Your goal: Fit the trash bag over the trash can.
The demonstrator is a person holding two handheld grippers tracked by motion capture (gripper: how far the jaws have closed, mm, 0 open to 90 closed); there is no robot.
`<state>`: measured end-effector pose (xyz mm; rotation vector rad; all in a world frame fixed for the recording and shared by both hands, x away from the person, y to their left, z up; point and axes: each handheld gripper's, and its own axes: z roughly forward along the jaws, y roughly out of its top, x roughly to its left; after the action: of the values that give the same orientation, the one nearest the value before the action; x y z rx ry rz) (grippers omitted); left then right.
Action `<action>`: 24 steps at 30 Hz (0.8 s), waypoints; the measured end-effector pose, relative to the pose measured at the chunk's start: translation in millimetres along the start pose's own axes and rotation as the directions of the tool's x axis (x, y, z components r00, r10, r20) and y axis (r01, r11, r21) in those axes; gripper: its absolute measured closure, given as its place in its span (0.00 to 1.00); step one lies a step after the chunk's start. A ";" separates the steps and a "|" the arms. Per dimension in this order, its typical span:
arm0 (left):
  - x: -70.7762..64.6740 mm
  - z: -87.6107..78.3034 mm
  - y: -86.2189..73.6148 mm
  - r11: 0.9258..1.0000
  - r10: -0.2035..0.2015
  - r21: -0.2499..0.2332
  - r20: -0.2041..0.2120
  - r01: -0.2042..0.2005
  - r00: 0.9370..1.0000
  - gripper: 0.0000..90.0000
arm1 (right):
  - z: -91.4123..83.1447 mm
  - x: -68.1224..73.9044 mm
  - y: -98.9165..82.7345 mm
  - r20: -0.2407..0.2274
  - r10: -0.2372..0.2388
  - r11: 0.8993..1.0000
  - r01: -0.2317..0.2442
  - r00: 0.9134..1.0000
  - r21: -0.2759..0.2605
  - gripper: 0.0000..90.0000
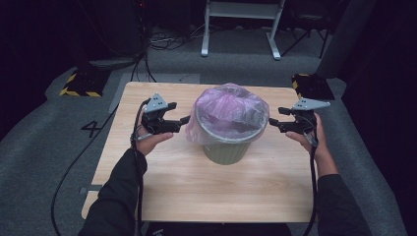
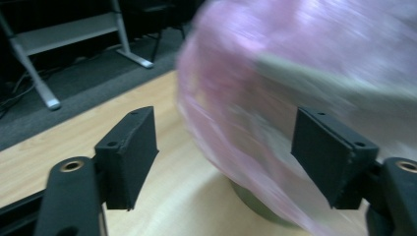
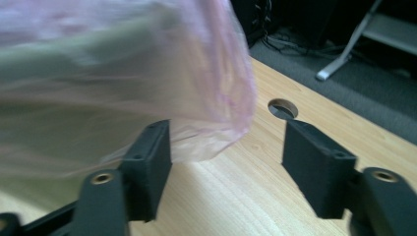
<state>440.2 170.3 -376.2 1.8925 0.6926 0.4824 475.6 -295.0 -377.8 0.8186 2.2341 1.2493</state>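
An olive-green bin (image 1: 225, 150) stands at the middle of the wooden table (image 1: 196, 191), lined with a thin pink plastic bag (image 1: 228, 105) that puffs over its rim. My left gripper (image 1: 183, 120) is open just left of the bin, its jaws pointing at the bag's hanging edge. In the left gripper view the jaws (image 2: 226, 152) stand wide, with the blurred bag (image 2: 275, 73) hanging past them and no pad pressing on it. My right gripper (image 1: 273, 120) is open at the bin's right side. In the right gripper view the bag's skirt (image 3: 147, 64) hangs beyond the wide jaws (image 3: 226, 162).
A round hole (image 3: 282, 108) is cut in the tabletop near the right gripper. A black box (image 1: 312, 86) with yellow stripes sits off the table's far right corner. On the floor are a striped base (image 1: 78, 83) at left, white frame legs (image 1: 241, 29) behind, and cables.
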 end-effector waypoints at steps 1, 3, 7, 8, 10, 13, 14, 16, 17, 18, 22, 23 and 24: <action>-6.0 -1.4 -1.5 1.000 0.019 0.005 0.007 -0.019 1.000 0.23 | -2.2 4.0 -1.0 -0.011 -0.017 1.000 0.016 1.000 -0.005 0.37; -16.4 -3.3 -5.0 0.999 0.045 -0.001 0.028 -0.045 0.999 0.22 | -5.7 13.0 -2.5 -0.019 -0.047 0.999 0.046 0.999 -0.014 0.33; -36.5 2.2 -9.4 0.994 0.103 0.026 0.068 -0.105 0.992 0.19 | -11.4 31.0 -4.3 -0.050 -0.105 0.994 0.102 0.993 -0.046 0.28; -39.4 4.2 -9.3 0.992 0.117 0.033 0.061 -0.119 0.991 0.18 | -11.5 34.7 -4.5 -0.061 -0.114 0.992 0.111 0.992 -0.055 0.27; -42.7 8.7 -8.8 0.992 0.120 0.038 0.081 -0.123 0.989 0.19 | -9.5 42.7 -4.6 -0.078 -0.132 0.990 0.128 0.988 -0.056 0.26; -46.7 15.2 -7.8 0.989 0.135 0.055 0.069 -0.139 0.988 0.34 | -5.1 52.0 -4.2 -0.081 -0.134 0.990 0.130 0.988 -0.054 0.27; -47.4 17.0 -7.5 0.987 0.141 0.061 0.068 -0.146 0.988 0.41 | -4.3 54.0 -3.9 -0.079 -0.126 0.991 0.121 0.989 -0.061 0.28; -49.3 19.6 -7.2 0.985 0.154 0.069 0.052 -0.157 0.987 0.49 | -3.7 57.0 -3.2 -0.072 -0.129 0.990 0.124 0.989 -0.065 0.36; -49.1 20.3 -7.1 0.986 0.152 0.067 0.058 -0.156 0.987 0.54 | -3.7 57.9 -3.1 -0.087 -0.134 0.989 0.128 0.987 -0.069 0.43; -49.1 20.9 -7.1 0.986 0.148 0.067 0.060 -0.152 0.987 0.56 | -3.7 58.6 -2.9 -0.087 -0.138 0.989 0.132 0.987 -0.073 0.48; -50.6 21.8 -7.3 0.982 0.172 0.075 0.063 -0.176 0.983 0.77 | -6.5 59.9 -2.2 -0.120 -0.155 0.984 0.143 0.981 -0.105 0.75; -51.0 21.9 -7.5 0.980 0.179 0.075 0.067 -0.184 0.981 0.82 | -7.5 60.7 -1.8 -0.133 -0.166 0.982 0.152 0.977 -0.111 0.80; -51.4 21.9 -7.8 0.980 0.182 0.076 0.065 -0.186 0.981 0.87 | -7.9 61.6 -1.6 -0.144 -0.175 0.981 0.160 0.974 -0.112 0.84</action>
<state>412.8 124.1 -393.3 2.0502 0.5080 0.5208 425.7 -258.2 -381.2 0.5002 2.2839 1.3694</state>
